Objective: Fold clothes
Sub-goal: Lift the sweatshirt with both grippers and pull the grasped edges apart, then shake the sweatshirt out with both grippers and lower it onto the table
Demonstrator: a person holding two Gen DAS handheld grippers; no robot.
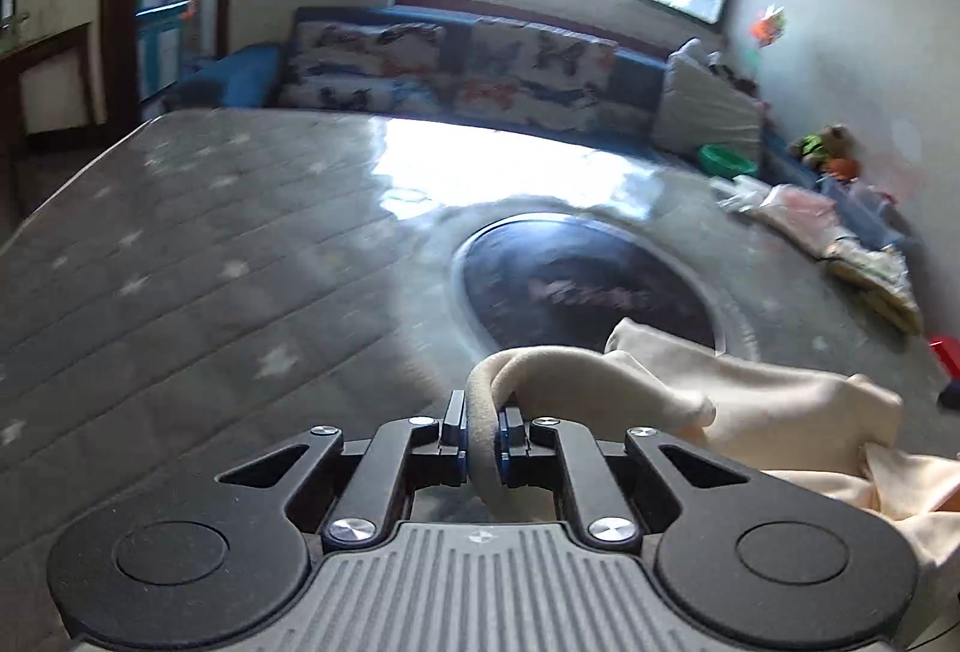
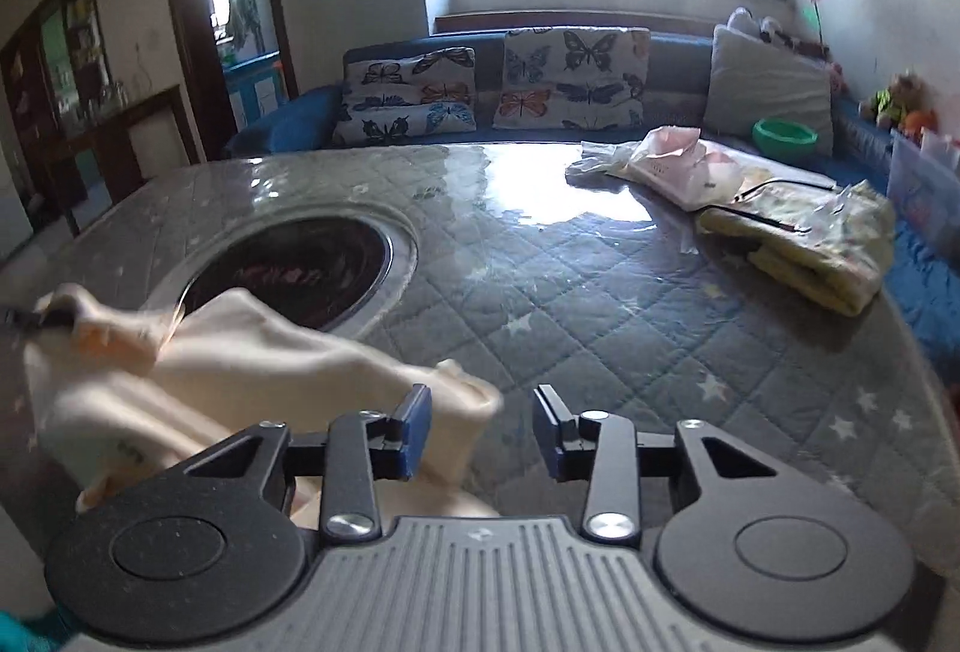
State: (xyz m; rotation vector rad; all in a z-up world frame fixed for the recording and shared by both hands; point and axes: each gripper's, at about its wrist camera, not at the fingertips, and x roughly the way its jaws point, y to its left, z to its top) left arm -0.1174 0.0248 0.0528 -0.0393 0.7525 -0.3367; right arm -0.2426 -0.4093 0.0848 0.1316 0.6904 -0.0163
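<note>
Two grippers: both are showing up, one per wrist view, hovering over a quilted grey table cover with little white stars.
Left gripper (image 1: 481, 433): its jaws are pinching tight on a rolled edge of the cream garment (image 1: 750, 412), with the fabric looping up between the pads and trailing off to the right.
Right gripper (image 2: 482, 430): it's sitting wide open and gripping nothing. The left blue pad (image 2: 416, 427) is sitting right at the garment's near corner, and I can't tell if it's actually touching.
Garment spot: the cream garment (image 2: 240, 370) is hanging bunched over the near-left part of the table in the right wrist view, just in front of the dark oval inset (image 2: 294, 274), and it's a bit motion-blurred.
Counts: one cream garment in play, two butterfly-print cushions (image 2: 570, 78) and one plain grey cushion (image 2: 768, 87) on the blue sofa, and one green bowl (image 2: 785, 135).
Other clothes: a yellowish folded piece (image 2: 822, 250) and some pinkish bagged stuff (image 2: 678, 166) are lying near the far-right corner, well apart from both grippers.
Room: the quilted table (image 2: 600, 292) is lying bare through the middle and right, out to the near-right edge.
</note>
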